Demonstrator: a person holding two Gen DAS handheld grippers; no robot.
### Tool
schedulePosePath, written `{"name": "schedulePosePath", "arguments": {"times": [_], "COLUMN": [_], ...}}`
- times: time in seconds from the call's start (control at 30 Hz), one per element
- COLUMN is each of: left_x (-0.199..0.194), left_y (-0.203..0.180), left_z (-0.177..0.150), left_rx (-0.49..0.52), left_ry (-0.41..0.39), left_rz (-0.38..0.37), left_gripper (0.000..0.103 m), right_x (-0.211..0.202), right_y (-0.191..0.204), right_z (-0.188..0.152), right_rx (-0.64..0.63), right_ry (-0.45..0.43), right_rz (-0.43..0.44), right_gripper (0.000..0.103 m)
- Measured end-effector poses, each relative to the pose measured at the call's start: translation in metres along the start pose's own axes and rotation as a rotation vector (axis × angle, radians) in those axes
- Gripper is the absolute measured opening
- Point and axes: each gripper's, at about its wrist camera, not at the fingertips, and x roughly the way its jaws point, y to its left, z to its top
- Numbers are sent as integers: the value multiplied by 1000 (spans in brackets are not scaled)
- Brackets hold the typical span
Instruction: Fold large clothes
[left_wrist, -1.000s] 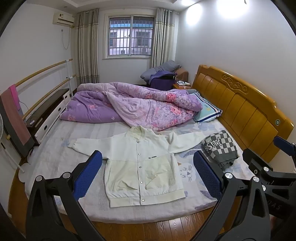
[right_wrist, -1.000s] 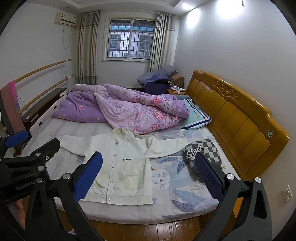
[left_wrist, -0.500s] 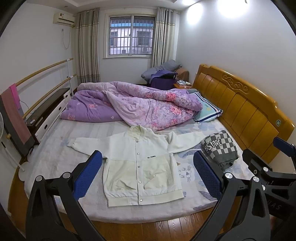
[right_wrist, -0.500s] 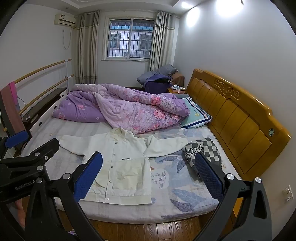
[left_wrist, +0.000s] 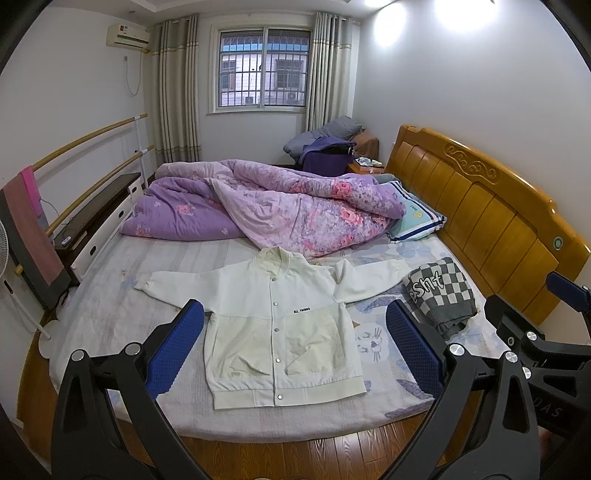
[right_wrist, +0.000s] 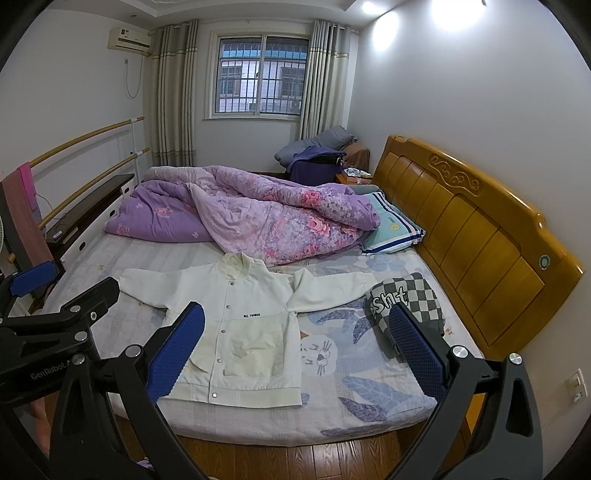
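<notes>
White and cream, the jacket (left_wrist: 280, 325) is lying flat and face up on the near half of the bed (left_wrist: 110, 295), collar pointing far, hem running along the near edge, both sleeves stretching out to left and right. Its front is snapped closed, with a small black label sitting on the chest. Far behind it a purple floral quilt (left_wrist: 273, 206) is bunching across the mattress, and a checked grey garment (left_wrist: 439, 291) is resting just beside the right sleeve's cuff, near the wooden headboard (left_wrist: 498, 221).

The left gripper (left_wrist: 293, 350) is hovering above the jacket with its 2 blue-padded jaws spread wide, gripping nothing. The right gripper (right_wrist: 295, 354) is hovering likewise, jaws wide and empty.

Compared with 1 second ago, the jacket is sitting slightly higher in both views, with a little more floor showing below the mattress; the garment itself is lying unchanged.
</notes>
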Motion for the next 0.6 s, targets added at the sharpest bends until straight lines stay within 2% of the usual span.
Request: {"name": "schedulePosePath", "arguments": {"times": [0.6], "left_x": [-3], "left_y": [0], "left_z": [3], "left_rx": [1], "left_ry": [4], "left_rz": [3], "left_gripper": [98], "right_x": [5], "right_y": [-2], "right_z": [-2], "right_rx": [-2], "right_ry": [5], "right_rz": [8], "right_gripper": [96]}}
